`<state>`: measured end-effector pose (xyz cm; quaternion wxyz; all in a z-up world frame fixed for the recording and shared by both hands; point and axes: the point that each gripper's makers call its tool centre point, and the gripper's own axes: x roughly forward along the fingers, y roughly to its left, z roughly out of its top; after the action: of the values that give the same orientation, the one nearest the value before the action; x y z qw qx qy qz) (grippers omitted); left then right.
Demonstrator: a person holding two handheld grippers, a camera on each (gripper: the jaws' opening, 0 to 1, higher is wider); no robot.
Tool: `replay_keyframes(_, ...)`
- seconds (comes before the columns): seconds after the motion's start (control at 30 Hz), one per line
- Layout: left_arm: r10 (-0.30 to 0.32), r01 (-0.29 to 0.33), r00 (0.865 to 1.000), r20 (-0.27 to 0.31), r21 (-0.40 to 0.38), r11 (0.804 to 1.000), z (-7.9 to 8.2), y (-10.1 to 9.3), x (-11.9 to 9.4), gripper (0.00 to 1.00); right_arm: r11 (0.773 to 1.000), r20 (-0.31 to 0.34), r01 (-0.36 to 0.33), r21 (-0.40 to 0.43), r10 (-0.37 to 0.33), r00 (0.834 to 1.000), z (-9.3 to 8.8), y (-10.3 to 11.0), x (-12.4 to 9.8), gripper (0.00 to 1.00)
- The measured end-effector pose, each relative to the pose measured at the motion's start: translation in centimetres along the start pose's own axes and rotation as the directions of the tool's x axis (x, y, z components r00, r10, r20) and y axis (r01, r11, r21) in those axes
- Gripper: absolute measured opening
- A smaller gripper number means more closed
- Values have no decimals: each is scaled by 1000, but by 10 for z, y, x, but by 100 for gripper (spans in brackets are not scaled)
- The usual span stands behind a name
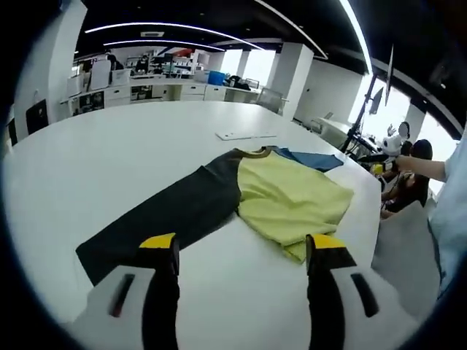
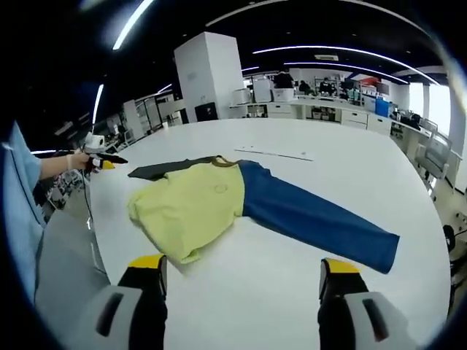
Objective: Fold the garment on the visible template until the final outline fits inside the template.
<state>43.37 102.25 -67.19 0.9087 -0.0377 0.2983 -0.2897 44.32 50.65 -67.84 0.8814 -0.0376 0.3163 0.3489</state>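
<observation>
A long-sleeved shirt lies flat on the white table [image 1: 109,160]. Its yellow body [image 1: 288,197] is rumpled at the hem near the table's edge. One sleeve is dark grey [image 1: 168,219] and stretches toward my left gripper [image 1: 242,248], which hovers open just short of it with nothing between its jaws. The other sleeve is blue [image 2: 314,215] and runs toward my right gripper [image 2: 242,266], also open and holding nothing, a little short of the yellow body [image 2: 193,204]. Beyond the collar a thin pale outline mark [image 1: 244,135] shows on the table.
A person in a light blue sleeve [image 2: 22,211] stands by the table edge beside the shirt, hand [image 2: 76,160] stretched out. Chairs and a camera stand [image 1: 365,124] sit past that edge. Desks and cabinets [image 1: 146,87] line the far wall.
</observation>
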Motion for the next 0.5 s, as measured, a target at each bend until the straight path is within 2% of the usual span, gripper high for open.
replay_keyframes(0.27, -36, 36, 999, -8, -9, 999, -16, -32, 9, 64, 1000, 6, -15, -18, 15, 1000, -4, 8, -2, 85)
replay_keyframes(0.3, -37, 37, 999, -6, -7, 999, -19, -46, 9, 63, 1000, 11, -20, -14, 20, 1000, -4, 9, -1, 85)
replay_keyframes(0.5, -54, 54, 998, 12, 7, 999, -23, -71, 14, 59, 999, 6, -32, -37, 32, 999, -13, 19, 3, 84)
